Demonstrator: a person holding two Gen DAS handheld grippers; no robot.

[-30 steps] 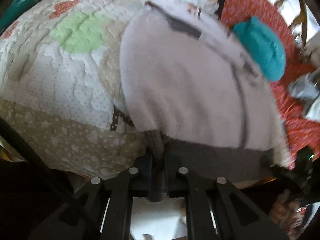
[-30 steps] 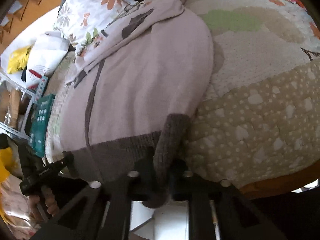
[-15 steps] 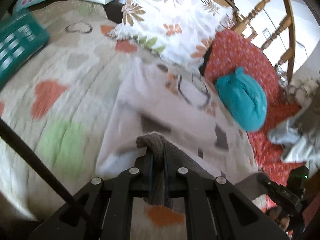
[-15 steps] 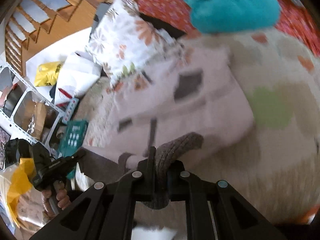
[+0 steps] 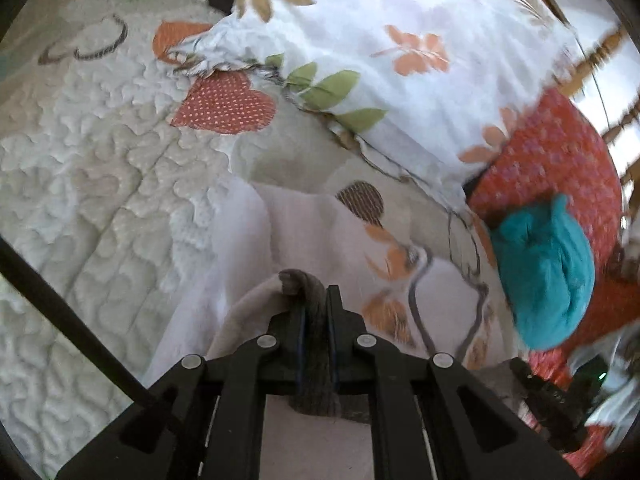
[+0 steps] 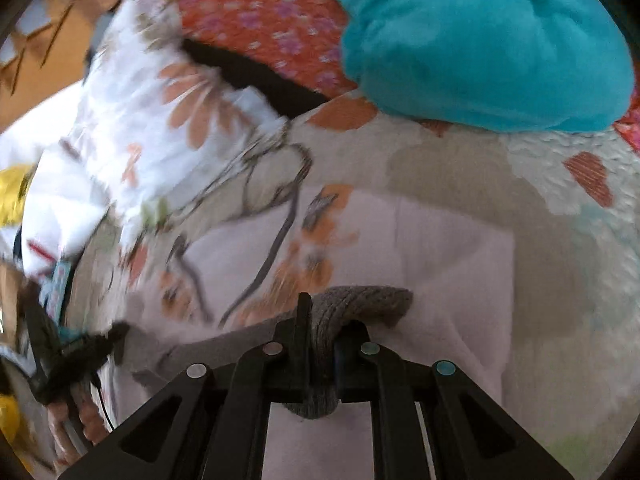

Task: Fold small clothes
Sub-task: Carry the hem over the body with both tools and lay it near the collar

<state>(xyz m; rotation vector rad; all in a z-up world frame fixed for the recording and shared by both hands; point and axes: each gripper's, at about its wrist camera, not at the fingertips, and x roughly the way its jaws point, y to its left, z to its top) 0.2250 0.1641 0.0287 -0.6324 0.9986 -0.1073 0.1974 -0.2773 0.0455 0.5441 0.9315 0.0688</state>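
Note:
A pale lilac knit sweater [image 5: 304,232] with an orange and grey print and a dark grey ribbed hem lies on the quilted bed; it also shows in the right wrist view [image 6: 440,248]. My left gripper [image 5: 316,300] is shut on the grey hem [image 5: 296,280] and holds it over the upper part of the sweater. My right gripper [image 6: 320,316] is shut on the other end of the hem [image 6: 368,300], also over the print. The other gripper shows at the edge of each view [image 5: 548,396], [image 6: 68,356].
A floral white pillow [image 5: 400,48] lies just beyond the sweater, also in the right wrist view [image 6: 152,120]. A teal bundle [image 5: 544,276] [image 6: 480,48] sits on a red patterned cloth [image 5: 560,152] to the right. The cream quilt [image 5: 80,200] spreads to the left.
Both grippers carried the grey hem from the near edge of the bed up and forward over the sweater's body, toward the pillow. The sweater now lies doubled under them.

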